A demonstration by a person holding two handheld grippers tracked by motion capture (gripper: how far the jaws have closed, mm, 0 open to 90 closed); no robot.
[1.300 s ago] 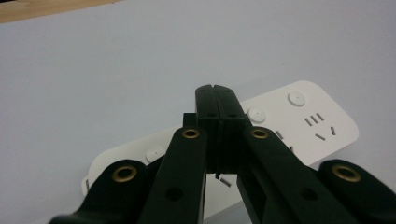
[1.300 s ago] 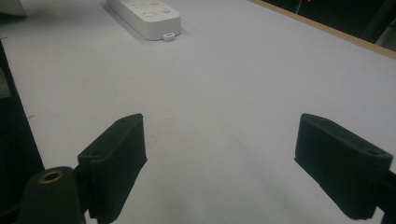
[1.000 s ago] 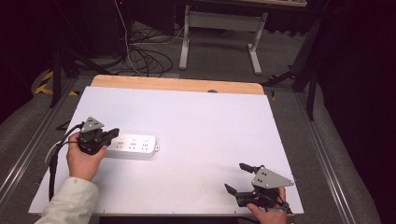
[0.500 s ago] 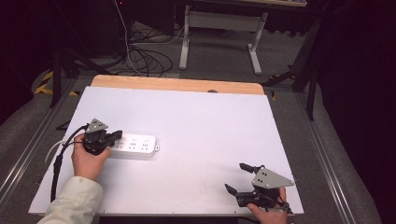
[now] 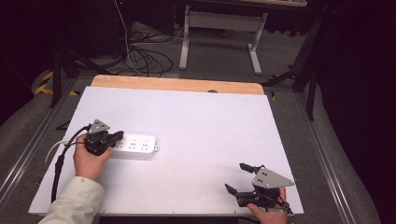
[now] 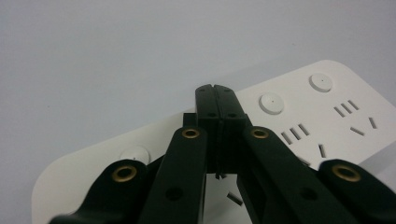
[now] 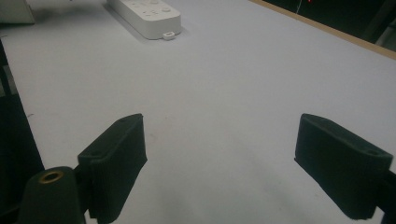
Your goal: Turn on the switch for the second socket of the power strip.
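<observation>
Since the earlier frame, left gripper (image 5: 115, 136) has advanced over the white power strip (image 5: 136, 146), jaws pressed together, holding nothing. Press squarely on a switch button. Right gripper (image 5: 238, 178) idles wide open, empty.

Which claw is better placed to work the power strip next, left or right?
Left, probably. The left claw is shut and sits right over the power strip, its tips above the switch buttons. The right claw hangs open at the table's near right corner, far from the strip.

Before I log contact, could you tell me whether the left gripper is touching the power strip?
Cannot tell. In the left gripper view the shut left gripper lies over the power strip, but neither contact nor a gap shows.
</observation>
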